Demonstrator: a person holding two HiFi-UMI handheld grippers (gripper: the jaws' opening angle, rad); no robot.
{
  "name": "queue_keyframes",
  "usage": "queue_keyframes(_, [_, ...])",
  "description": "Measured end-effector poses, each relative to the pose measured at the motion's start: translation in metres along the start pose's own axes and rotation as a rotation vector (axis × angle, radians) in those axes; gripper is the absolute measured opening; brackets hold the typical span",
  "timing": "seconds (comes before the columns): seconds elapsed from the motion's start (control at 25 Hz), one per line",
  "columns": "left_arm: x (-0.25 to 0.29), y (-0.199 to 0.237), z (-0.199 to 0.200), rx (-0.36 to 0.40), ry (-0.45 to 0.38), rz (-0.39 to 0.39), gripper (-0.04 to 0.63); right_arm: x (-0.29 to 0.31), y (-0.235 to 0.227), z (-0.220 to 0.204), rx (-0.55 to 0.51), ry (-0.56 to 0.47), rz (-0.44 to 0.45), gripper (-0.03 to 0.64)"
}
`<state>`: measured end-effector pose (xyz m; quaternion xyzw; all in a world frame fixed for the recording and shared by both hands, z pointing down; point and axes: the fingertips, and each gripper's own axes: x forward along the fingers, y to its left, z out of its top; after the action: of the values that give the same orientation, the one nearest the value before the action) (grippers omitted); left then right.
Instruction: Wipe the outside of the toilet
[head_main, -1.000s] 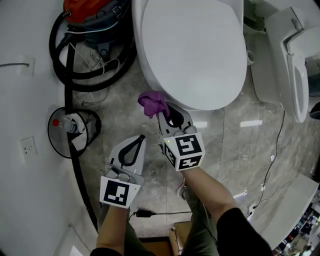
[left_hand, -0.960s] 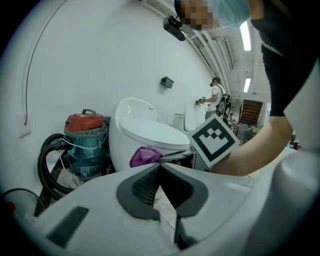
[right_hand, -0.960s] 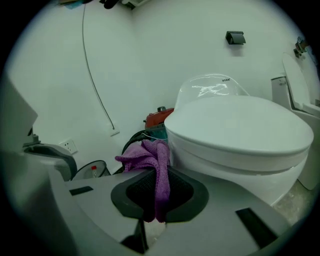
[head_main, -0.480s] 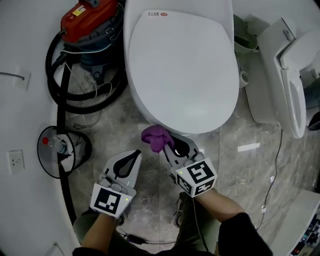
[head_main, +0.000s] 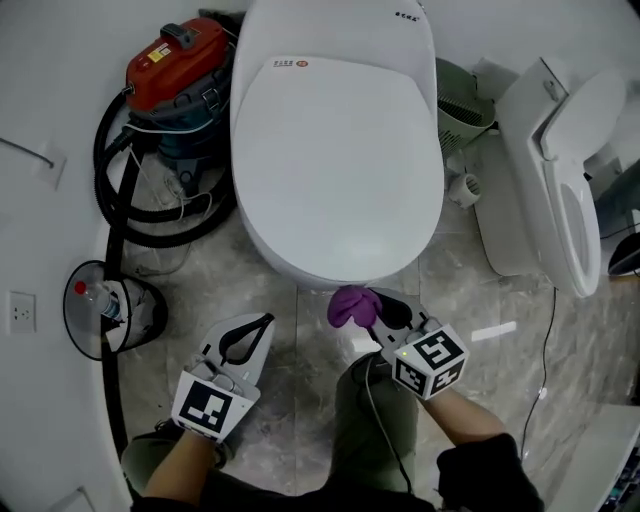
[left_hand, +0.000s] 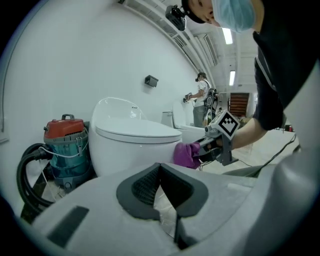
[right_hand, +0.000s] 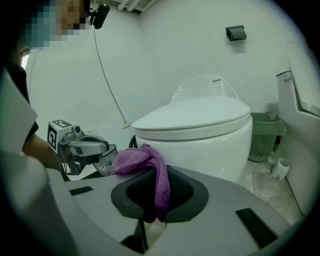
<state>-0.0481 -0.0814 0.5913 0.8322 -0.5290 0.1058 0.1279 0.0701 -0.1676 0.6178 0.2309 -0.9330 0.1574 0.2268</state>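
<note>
A white toilet (head_main: 335, 150) with its lid down fills the upper middle of the head view; it also shows as the toilet (left_hand: 135, 145) in the left gripper view and the toilet (right_hand: 200, 132) in the right gripper view. My right gripper (head_main: 372, 312) is shut on a purple cloth (head_main: 350, 305), just below the bowl's front rim. The purple cloth (right_hand: 147, 167) bunches up over the jaws. My left gripper (head_main: 248, 335) hangs to the left over the floor, shut and holding nothing, apart from the bowl.
A red and teal vacuum cleaner (head_main: 175, 80) with a black hose (head_main: 115, 210) stands left of the toilet. A wire bin (head_main: 105, 310) holds a bottle. A second white toilet (head_main: 545, 175) and a green basket (head_main: 455, 95) stand to the right. The floor is marble tile.
My right gripper has carried the purple cloth rightward along the bowl's front, from its left front to below its front centre. The left gripper has kept low on the left.
</note>
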Motion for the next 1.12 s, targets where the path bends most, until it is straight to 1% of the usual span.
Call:
queue_keyframes(0.12, [-0.002,-0.011,0.000,-0.005,0.014,0.007,0.003,-0.017,-0.030,-0.006,-0.015,0.024,-0.049,0.041])
queue_keyframes(0.32, [0.012,-0.013,0.014,0.012,-0.010,0.039,0.003,-0.035,-0.088,-0.015,-0.001,0.031,-0.156,0.041])
queue_keyframes(0.44, [0.029,-0.013,0.023,0.036,-0.039,0.038,0.003,-0.038,-0.124,-0.019,0.028,-0.001,-0.233,0.041])
queue_keyframes(0.56, [0.042,-0.017,0.021,0.053,-0.050,0.032,0.003,-0.034,-0.152,-0.022,0.060,-0.049,-0.301,0.041])
queue_keyframes(0.72, [0.049,-0.023,0.014,0.065,-0.038,0.025,0.003,-0.033,-0.181,-0.025,0.091,-0.090,-0.394,0.041])
queue_keyframes(0.8, [0.051,-0.024,0.012,0.101,-0.019,0.003,0.003,-0.035,-0.192,-0.024,0.103,-0.112,-0.428,0.041])
queue_keyframes(0.96, [0.047,-0.023,0.006,0.178,0.023,-0.049,0.003,-0.039,-0.196,-0.023,0.071,-0.142,-0.455,0.041])
queue_keyframes(1.12, [0.049,-0.013,-0.002,0.203,0.004,-0.099,0.003,-0.047,-0.188,-0.031,0.042,-0.184,-0.481,0.040])
